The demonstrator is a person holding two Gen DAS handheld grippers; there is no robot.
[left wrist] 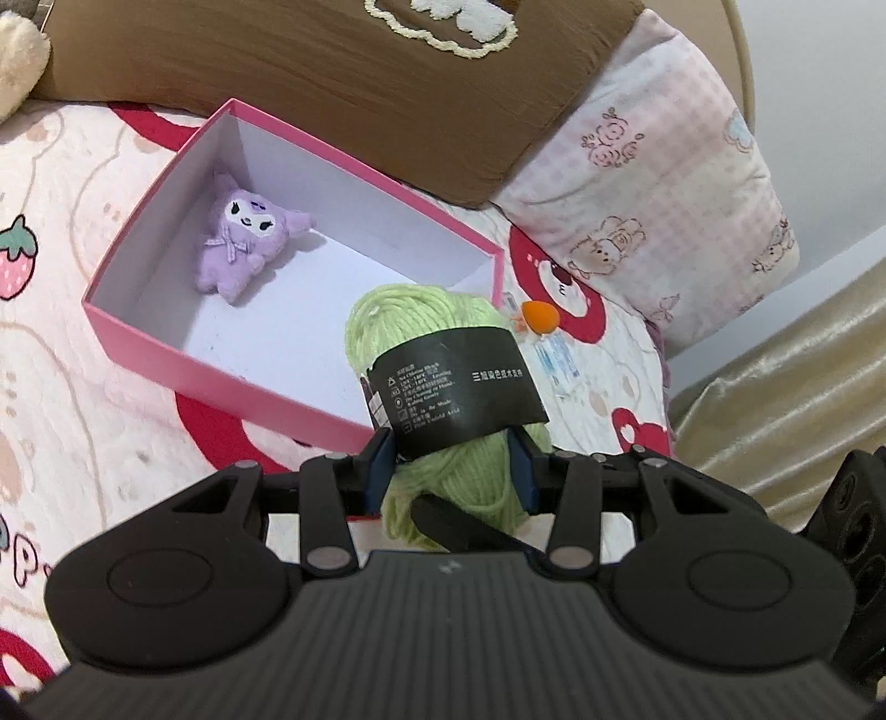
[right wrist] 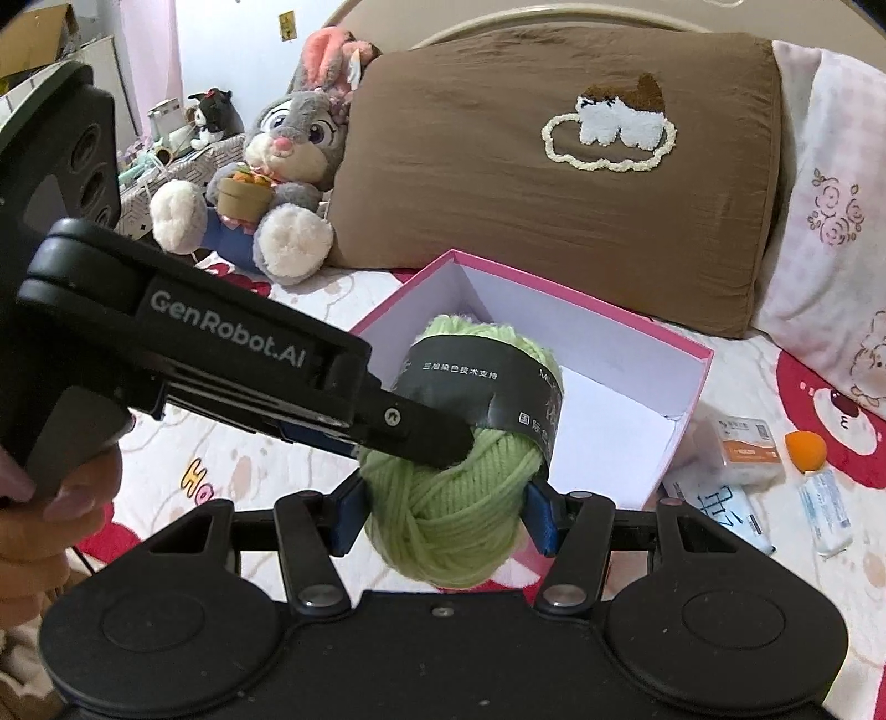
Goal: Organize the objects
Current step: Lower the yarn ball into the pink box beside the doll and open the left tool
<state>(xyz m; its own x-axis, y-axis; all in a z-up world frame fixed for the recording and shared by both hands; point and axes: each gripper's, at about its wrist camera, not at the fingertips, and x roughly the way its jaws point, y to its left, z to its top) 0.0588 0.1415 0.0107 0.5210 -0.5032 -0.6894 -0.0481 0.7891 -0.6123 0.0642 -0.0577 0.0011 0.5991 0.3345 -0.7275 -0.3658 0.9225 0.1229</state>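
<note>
Over pink box (left wrist: pixel 138 327), claws (right wrist: pixel 443 509) grip yarn (right wrist: pixel 448 526) — underside hidden

Straight ahead of the right tongs (right wrist: pixel 443 498), a brown pillow (right wrist: pixel 498 221) with a stitched cloud and a fluffy animal leans against the pale curved headboard (right wrist: pixel 498 22). Just right of it stands a pink checked pillow (right wrist: pixel 830 194) printed with roses and bears. Ahead and to the left, a grey bunny plush (right wrist: pixel 288 149) sits hugging a little pot of carrots (right wrist: pixel 243 191); further back, a black-and-white plush (right wrist: pixel 213 113) rests on a cluttered shelf. A bedspread (left wrist: pixel 66 387) with strawberries and red bears lies beneath the left tongs (left wrist: pixel 451 471), with shiny gold fabric (left wrist: pixel 775 399) to their right.
</note>
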